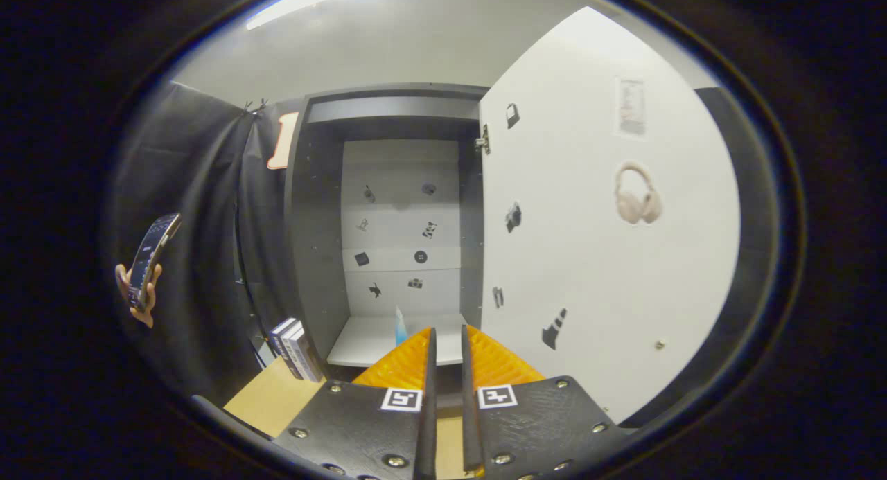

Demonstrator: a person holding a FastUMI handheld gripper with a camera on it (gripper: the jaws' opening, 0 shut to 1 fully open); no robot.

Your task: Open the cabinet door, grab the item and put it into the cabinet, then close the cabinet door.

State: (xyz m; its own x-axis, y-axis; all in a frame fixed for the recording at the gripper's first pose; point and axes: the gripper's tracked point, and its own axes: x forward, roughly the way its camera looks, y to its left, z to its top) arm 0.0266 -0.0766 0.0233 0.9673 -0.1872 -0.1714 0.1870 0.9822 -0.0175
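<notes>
The open cabinet (398, 258) stands ahead, its door (603, 224) swung right, books (296, 348) apparently leaning at its left.

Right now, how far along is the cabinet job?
Done: the cabinet door stands swung open. In hand: the tool points at the shelf, fingers nearly together; whether they pinch the small item is unclear. Left: item onto shelf, close door.

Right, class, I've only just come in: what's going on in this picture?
A person is working a hand-held gripper in front of a cabinet. Its white door stands swung open to the right. The fingers sit close together, with a narrow gap, and nothing can be made out between them. Inside, a thin item stands on the white shelf just beyond the fingertips. To the left, a hand holds up a phone. The door is not yet closed.
</notes>
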